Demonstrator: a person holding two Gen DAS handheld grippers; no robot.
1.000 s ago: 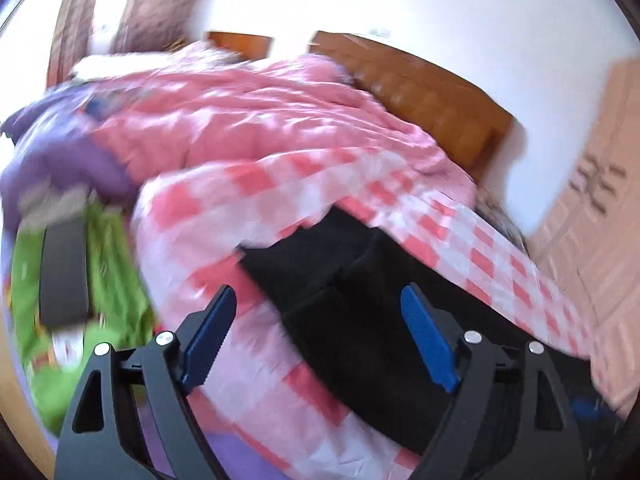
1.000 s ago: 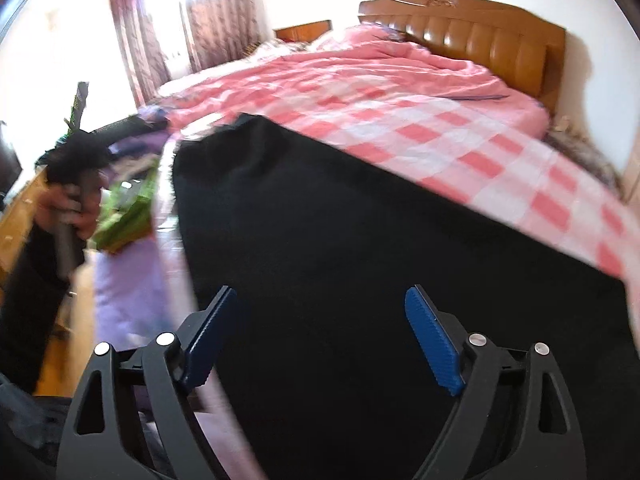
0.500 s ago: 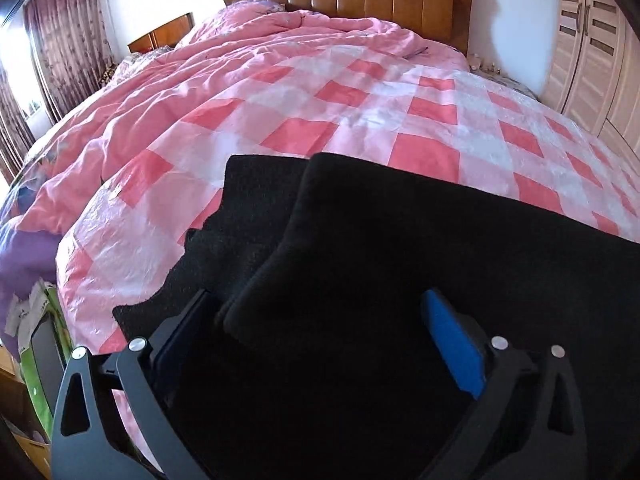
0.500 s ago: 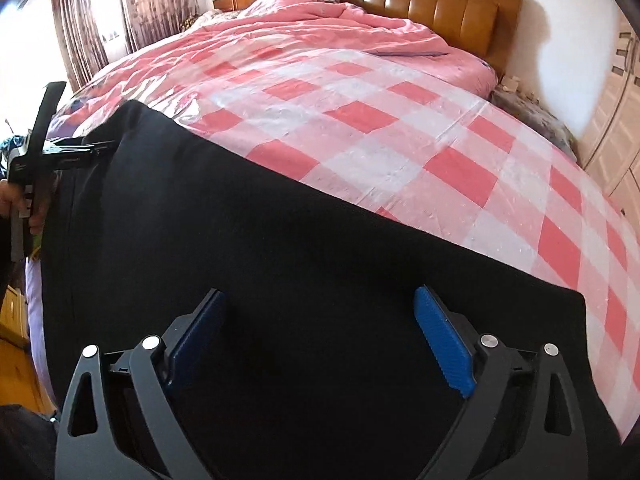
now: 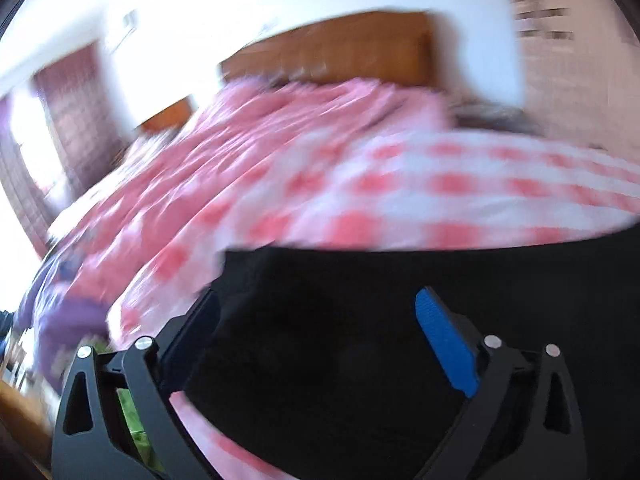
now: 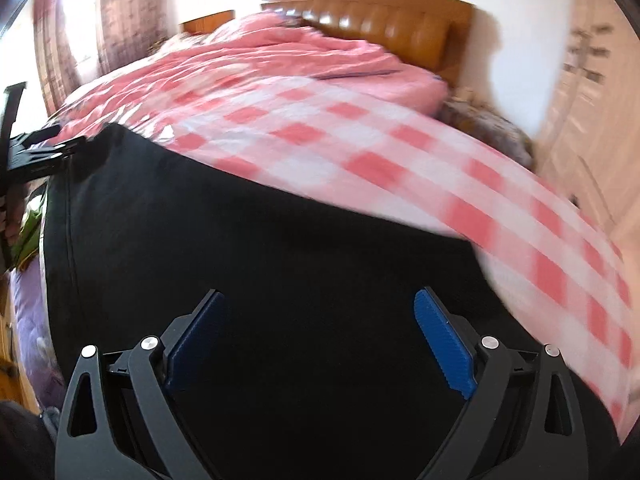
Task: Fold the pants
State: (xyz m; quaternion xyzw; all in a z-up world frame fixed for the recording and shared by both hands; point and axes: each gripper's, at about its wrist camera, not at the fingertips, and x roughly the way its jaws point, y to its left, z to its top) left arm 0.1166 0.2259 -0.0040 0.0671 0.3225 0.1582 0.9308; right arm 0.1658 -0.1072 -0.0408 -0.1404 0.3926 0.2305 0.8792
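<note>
Sweeping sideways, the left gripper shows a view now smeared with motion blur, where half a second ago it was sharp and looked squarely down on a doubled edge of the pants. Its jaws stand wide apart with nothing between them; the black cloth lies beneath them, not pinched. The right gripper is likewise spread wide and empty, hovering low over the broad dark panel of the pants.

The pants lie flat on the pink checked quilt, at the foot edge of the bed, nearest the person. In the right wrist view the cloth runs from the left foot corner, where the left gripper's black frame shows just beside the cloth's end, across to the right, with the quilt bare beyond its far edge. The wooden headboard is well apart at the far end.

Compared with a second ago, more cloth fills both views and it looks smoother, so the garment seems laid out and neither tool has yet taken a hold. My judgement is that the spreading step is about done and the first fold is next: the left jaws would need to settle and close on that corner of cloth. Thick soft fabric may slip or bunch if only the top layer is caught.
</note>
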